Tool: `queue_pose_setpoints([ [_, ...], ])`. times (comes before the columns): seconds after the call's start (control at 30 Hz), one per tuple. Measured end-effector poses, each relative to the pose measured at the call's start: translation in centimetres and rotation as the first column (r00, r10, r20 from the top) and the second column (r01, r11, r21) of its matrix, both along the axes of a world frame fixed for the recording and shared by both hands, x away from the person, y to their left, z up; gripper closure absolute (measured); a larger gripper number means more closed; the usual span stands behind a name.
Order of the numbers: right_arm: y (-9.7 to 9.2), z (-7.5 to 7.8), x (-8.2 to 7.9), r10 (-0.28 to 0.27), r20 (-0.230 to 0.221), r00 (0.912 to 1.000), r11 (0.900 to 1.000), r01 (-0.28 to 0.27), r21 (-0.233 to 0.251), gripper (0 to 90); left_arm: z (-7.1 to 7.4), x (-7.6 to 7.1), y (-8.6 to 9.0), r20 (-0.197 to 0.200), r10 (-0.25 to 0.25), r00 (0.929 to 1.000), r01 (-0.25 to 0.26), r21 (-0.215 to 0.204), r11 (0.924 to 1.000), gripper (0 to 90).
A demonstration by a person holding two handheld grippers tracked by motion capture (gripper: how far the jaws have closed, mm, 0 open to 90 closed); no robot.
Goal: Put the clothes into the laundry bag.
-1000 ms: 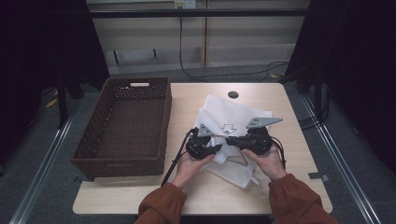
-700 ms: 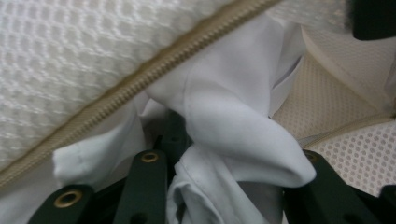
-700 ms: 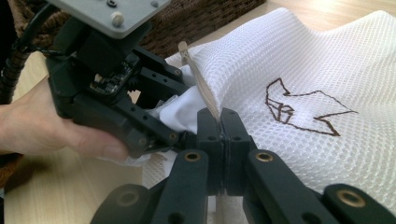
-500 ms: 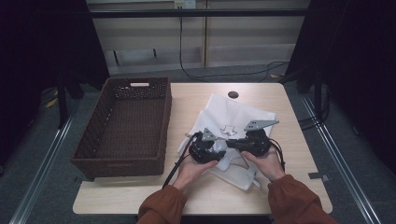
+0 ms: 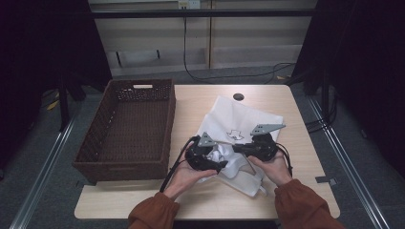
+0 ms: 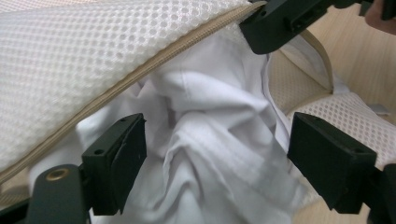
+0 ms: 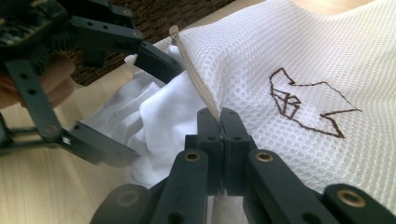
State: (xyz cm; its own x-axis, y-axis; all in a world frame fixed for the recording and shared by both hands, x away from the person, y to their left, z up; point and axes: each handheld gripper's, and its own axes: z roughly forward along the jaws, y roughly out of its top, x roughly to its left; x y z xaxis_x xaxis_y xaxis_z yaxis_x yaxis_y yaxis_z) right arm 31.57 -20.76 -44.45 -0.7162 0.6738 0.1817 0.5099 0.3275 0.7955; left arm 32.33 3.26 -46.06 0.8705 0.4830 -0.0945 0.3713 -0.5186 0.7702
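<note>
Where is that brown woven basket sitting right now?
In the high view, the brown woven basket sits on the left part of the table, beside the white mesh bag and just left of the left gripper.

Even light falls on the counter [image 5: 296, 119] amid dark surroundings, while the close views are bright, soft and slightly blurred near the edges.

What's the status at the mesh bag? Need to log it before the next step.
Right tool shut on mesh bag edge by the zipper. Left tool jaws just opened, white cloth loose between them, half inside. Basket alongside, nothing blocking.
</note>
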Motion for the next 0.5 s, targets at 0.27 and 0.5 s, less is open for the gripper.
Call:
queue_pose_setpoints([
  [0.27,-0.1,-0.1,0.0,0.000,-0.003,1.0000,1.0000,0.000,0.000,88.3,0.5,-1.6,1.8,0.020,-0.016,0.9997,0.016,0.006,0.9999,15.8],
  [0.5,-0.1,-0.2,0.0,0.003,0.000,1.0000,1.0000,-0.003,-0.001,88.3,-0.7,-2.2,2.4,0.016,-0.064,0.9978,0.064,0.042,0.9971,12.6],
])
